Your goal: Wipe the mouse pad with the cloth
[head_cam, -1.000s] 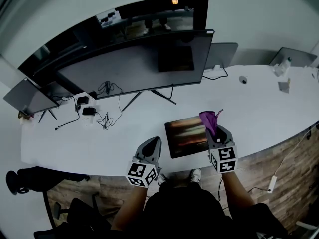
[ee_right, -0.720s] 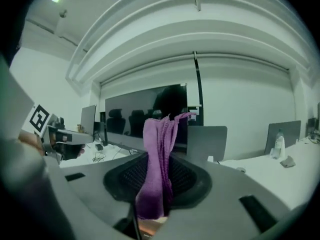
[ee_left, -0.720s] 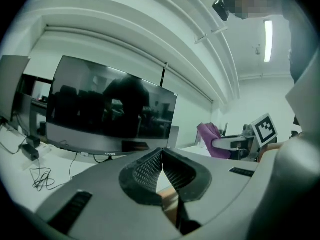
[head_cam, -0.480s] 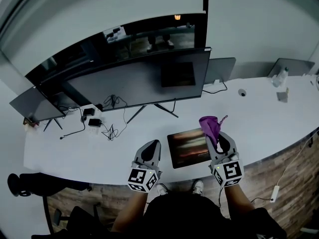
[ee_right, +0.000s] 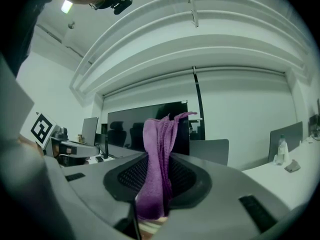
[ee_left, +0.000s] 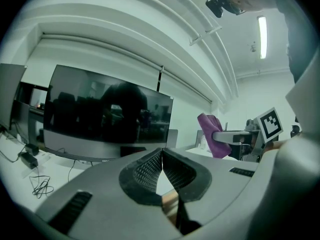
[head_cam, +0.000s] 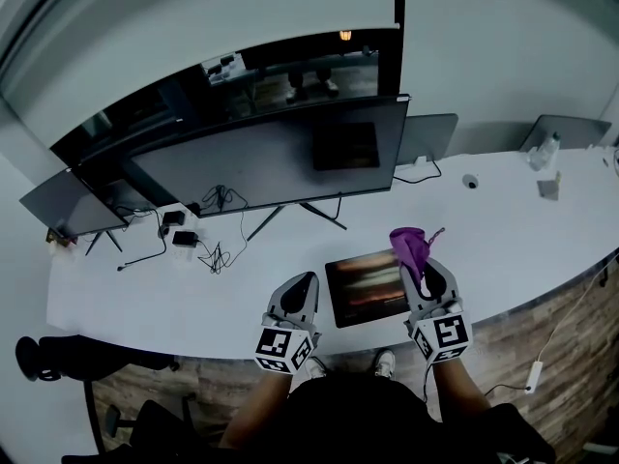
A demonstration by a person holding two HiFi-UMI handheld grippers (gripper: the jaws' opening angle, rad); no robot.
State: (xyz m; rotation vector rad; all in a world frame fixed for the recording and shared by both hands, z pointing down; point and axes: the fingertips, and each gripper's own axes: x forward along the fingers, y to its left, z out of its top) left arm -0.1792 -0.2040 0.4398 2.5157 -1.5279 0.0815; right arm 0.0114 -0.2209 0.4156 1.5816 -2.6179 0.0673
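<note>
My right gripper (ee_right: 157, 160) has its jaws squeezed on the purple cloth (ee_right: 159, 143). The cloth is bunched up and a floppy bit pokes out past the jaw tips. From my left gripper's camera I can see the cloth held up in the air, not lying on anything.

My left gripper (ee_left: 161, 158) has its jaws pressed together with nothing between them — it is empty.

From above, both grippers are close to my body, at the near edge of the white desk (head_cam: 193, 293). The mouse pad (head_cam: 366, 288) lies flat on the desk between them. It is dark with streaks of orange and brown. My left gripper is just beside its left edge. My right gripper is by its right edge, and the cloth shows over the pad's far right corner.

Farther back stands a big dark monitor (head_cam: 271, 153), and some black cables (head_cam: 215, 251) lie on the desk below it — well apart from the pad. A small bottle (head_cam: 548, 149) sits far off to the right.
</note>
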